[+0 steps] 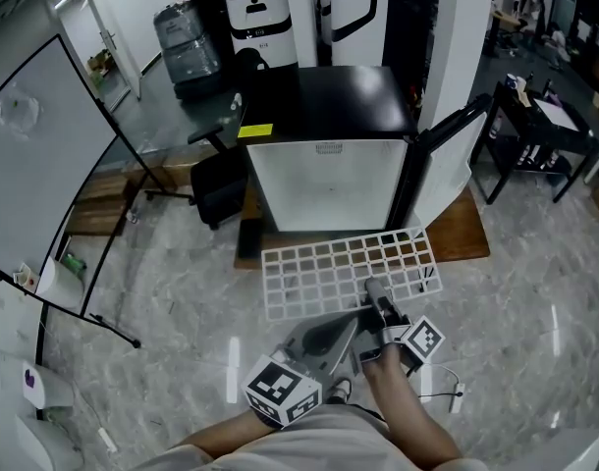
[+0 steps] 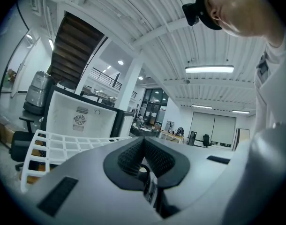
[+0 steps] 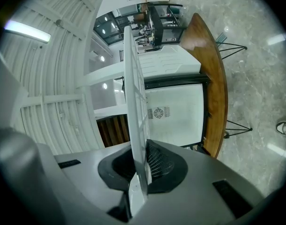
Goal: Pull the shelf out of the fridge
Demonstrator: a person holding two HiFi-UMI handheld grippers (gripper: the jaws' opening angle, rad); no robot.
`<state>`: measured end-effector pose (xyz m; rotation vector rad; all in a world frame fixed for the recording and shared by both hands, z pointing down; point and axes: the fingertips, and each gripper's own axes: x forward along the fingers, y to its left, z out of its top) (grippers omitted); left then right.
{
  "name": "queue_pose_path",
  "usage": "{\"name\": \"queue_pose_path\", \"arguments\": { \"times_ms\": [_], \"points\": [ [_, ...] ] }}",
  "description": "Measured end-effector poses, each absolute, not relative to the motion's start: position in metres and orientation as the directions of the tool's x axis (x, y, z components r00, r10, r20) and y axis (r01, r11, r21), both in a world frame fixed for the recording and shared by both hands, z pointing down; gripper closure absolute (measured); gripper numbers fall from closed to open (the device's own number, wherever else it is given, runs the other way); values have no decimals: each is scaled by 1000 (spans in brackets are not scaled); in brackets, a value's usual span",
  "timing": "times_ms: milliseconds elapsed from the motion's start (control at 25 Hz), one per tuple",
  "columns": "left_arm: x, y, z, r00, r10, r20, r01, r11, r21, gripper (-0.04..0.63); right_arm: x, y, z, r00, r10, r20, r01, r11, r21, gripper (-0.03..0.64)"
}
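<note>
Right gripper point(image 1: 376, 296) clamped on shelf point(image 1: 329, 268), left gripper point(image 1: 331, 334) shut on nothing.
Right jaws nearly together, pads pinching the near edge of the white grid shelf, which runs edge-on between them in the right gripper view. Shelf sits fully outside the fridge point(image 1: 329, 180), held roughly level just in front of the open white cavity, over the floor. Fridge door point(image 1: 455, 160) swung wide at right. Left pads touch each other, close under the shelf's near edge.

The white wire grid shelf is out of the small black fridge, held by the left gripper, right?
No: the right gripper holds the white wire grid shelf, as the right gripper view shows; the left gripper is shut and empty. The shelf is out of the small black fridge.
</note>
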<state>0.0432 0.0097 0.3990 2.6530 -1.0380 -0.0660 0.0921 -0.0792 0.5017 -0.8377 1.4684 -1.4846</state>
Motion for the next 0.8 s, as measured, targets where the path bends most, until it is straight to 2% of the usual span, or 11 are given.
{"name": "queue_pose_path", "arguments": {
  "times_ms": [800],
  "points": [
    [41,11,402,729,-681,66,-668,-688,283,589,94,-80,508,-401,-910,-103,138,51,-989,572]
  ]
}}
